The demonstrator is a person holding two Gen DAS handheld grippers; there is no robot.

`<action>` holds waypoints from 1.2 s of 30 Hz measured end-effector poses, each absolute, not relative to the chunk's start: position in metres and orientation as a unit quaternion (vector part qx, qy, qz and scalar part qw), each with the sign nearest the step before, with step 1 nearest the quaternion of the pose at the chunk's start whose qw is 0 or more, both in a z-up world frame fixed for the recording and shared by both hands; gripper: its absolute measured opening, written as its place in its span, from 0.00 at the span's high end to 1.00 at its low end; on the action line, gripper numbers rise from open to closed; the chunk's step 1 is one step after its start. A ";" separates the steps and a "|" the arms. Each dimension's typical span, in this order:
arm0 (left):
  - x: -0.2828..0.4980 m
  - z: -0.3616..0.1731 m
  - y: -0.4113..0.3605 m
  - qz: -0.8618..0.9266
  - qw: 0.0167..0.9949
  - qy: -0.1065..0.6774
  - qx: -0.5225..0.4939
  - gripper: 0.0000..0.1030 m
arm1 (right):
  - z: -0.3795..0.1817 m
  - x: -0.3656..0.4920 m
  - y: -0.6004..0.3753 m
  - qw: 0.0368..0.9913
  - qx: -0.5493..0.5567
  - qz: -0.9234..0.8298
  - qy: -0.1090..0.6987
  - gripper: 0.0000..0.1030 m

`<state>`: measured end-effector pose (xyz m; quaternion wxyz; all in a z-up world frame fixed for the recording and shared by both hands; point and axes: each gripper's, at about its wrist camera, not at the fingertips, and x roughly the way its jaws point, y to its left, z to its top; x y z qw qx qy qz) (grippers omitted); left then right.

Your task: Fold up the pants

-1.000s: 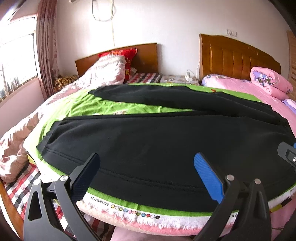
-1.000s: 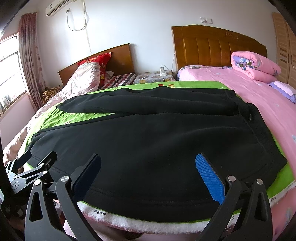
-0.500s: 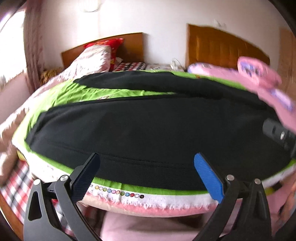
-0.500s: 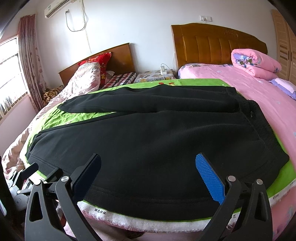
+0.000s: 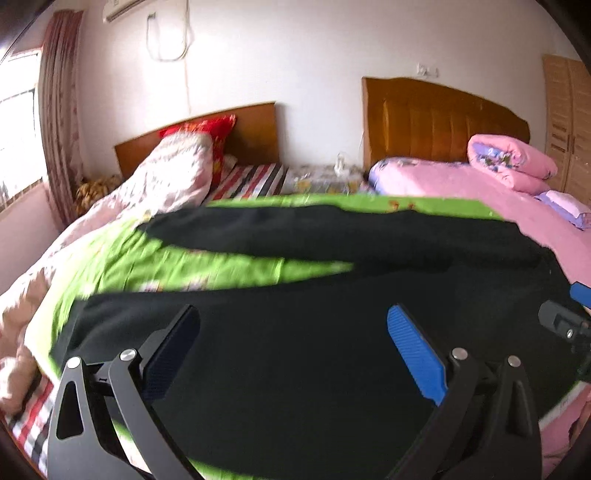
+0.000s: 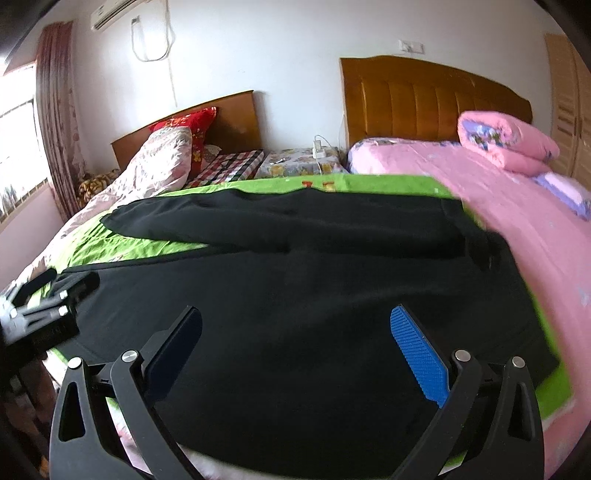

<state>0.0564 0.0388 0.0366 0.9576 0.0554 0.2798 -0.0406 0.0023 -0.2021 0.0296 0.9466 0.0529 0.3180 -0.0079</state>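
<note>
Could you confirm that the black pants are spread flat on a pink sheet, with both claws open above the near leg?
Not quite: the black pants lie on a green sheet, not a pink one, as the right wrist view shows. The rest holds: left claw and right claw are open above the near leg.

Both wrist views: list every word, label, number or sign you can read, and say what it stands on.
None can be read.
Green sheet: small red and yellow marks at its far edge; whether they are letters cannot be told.
Air conditioner: no brand legible.
Black pants: no label or tag shows.
Left wrist view: motion blur; the sheet's near edge shows no print.
</note>
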 end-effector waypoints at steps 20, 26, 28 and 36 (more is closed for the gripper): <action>0.211 0.043 -0.042 -0.089 0.940 0.305 0.120 0.01 | 0.033 0.162 -0.302 0.923 0.016 0.097 0.373 0.04; 0.264 0.036 -0.046 -0.134 0.918 0.365 0.078 0.01 | 0.021 0.213 -0.310 0.912 -0.033 0.116 0.393 0.04; 0.297 0.029 -0.043 -0.160 0.899 0.406 0.036 0.01 | 0.008 0.237 -0.311 0.899 -0.058 0.120 0.418 0.04; 0.404 -0.001 -0.034 -0.190 0.847 0.495 -0.041 0.04 | -0.014 0.311 -0.355 0.880 -0.019 0.112 0.461 0.18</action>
